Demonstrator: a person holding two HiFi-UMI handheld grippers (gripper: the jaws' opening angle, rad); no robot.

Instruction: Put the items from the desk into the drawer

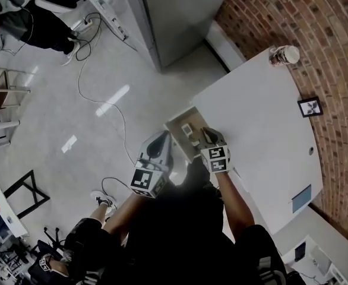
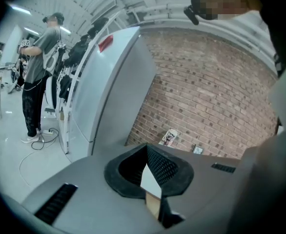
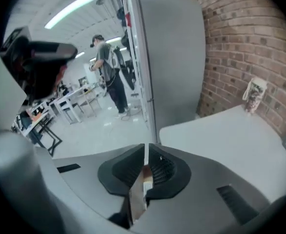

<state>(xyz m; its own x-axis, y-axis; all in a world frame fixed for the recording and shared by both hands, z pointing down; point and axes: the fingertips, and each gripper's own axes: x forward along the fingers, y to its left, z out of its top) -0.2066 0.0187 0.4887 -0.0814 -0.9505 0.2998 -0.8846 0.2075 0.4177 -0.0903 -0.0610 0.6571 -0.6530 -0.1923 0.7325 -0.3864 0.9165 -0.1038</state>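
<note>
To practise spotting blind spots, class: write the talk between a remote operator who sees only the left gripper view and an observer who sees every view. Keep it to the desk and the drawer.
Operator: I see a cup and a frame on the desk. Is anything else on it?
Observer: Yes. The head view shows a blue item lying near the desk's other end.
Operator: Where is the drawer?
Observer: The drawer stands open at the desk's edge, with small things inside.
Operator: And the right hand-held gripper?
Observer: In the head view the right hand-held gripper overlaps the drawer's desk-side end.
</note>
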